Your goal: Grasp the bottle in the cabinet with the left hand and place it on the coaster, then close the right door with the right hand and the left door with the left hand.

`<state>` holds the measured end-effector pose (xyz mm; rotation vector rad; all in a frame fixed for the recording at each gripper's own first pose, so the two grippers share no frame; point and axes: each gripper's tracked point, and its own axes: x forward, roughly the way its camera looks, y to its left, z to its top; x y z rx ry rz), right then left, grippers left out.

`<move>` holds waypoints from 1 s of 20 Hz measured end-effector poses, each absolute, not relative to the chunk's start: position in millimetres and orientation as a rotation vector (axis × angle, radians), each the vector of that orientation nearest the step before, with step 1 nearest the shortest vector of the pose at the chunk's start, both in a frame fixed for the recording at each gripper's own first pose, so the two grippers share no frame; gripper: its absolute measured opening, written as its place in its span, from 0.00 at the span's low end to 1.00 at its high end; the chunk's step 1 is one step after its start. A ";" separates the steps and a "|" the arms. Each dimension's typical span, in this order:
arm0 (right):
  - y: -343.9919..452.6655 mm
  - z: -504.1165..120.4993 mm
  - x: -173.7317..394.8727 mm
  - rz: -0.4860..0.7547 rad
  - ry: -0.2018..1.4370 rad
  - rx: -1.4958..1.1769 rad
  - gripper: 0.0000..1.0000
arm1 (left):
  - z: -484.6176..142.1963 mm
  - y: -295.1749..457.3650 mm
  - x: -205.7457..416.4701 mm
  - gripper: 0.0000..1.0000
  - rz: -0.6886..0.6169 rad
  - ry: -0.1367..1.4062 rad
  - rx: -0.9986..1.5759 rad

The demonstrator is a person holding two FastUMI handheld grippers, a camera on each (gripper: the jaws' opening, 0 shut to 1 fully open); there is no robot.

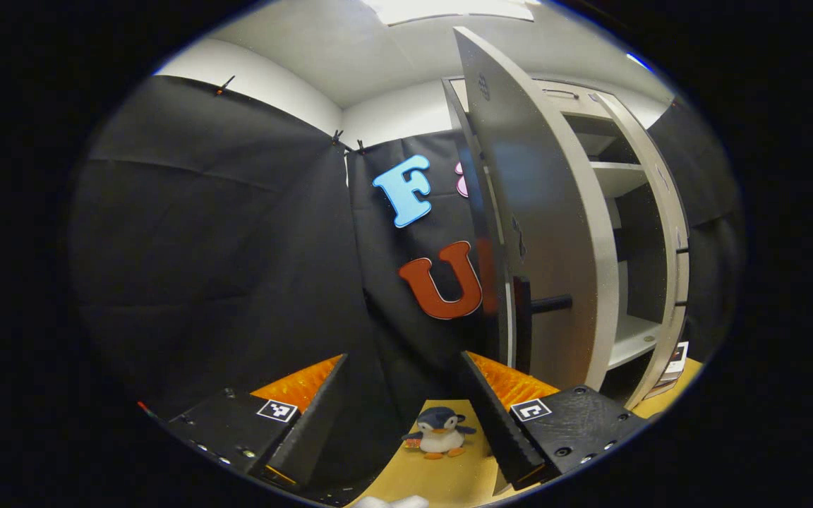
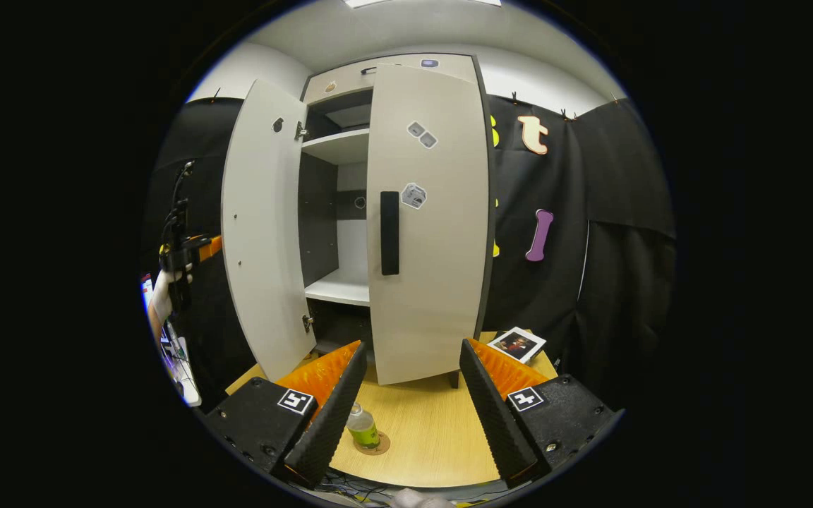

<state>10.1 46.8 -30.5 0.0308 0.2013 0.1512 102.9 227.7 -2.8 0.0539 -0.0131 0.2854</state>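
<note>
In the right gripper view a small green bottle [image 2: 363, 427] stands upright on a round coaster [image 2: 378, 444] on the wooden table [image 2: 428, 437]. It sits just right of my right gripper's left finger. My right gripper [image 2: 412, 346] is open and empty, facing the cabinet's right door [image 2: 435, 233], which looks shut or nearly so. The left door [image 2: 262, 233] swings wide open. My left gripper [image 1: 404, 356] is open and empty. It sits on the outer side of the left door [image 1: 533, 212], whose black handle [image 1: 551, 305] is right of the fingers. A hand holds the left gripper [image 2: 179, 243] beyond that door.
Bare white shelves [image 1: 632, 335] show inside the cabinet. A toy penguin [image 1: 438, 432] stands on the table between the left gripper's fingers. A photo card [image 2: 517, 344] lies at the cabinet's right foot. Black cloth walls surround the booth.
</note>
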 end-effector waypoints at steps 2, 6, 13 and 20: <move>42.7 -32.3 7.2 0.142 0.206 0.034 0.82 | -5.1 227.6 111.0 0.91 0.276 -0.007 0.022; 37.9 -32.6 5.1 0.132 0.207 0.048 0.82 | -4.9 227.3 111.2 0.91 0.260 -0.003 0.017; 36.7 -32.5 5.7 0.134 0.204 0.059 0.82 | 11.7 236.0 108.4 0.94 0.306 -0.047 0.050; 26.6 -38.6 8.3 0.114 0.217 0.065 0.82 | -5.2 239.2 125.1 0.90 0.324 0.000 0.052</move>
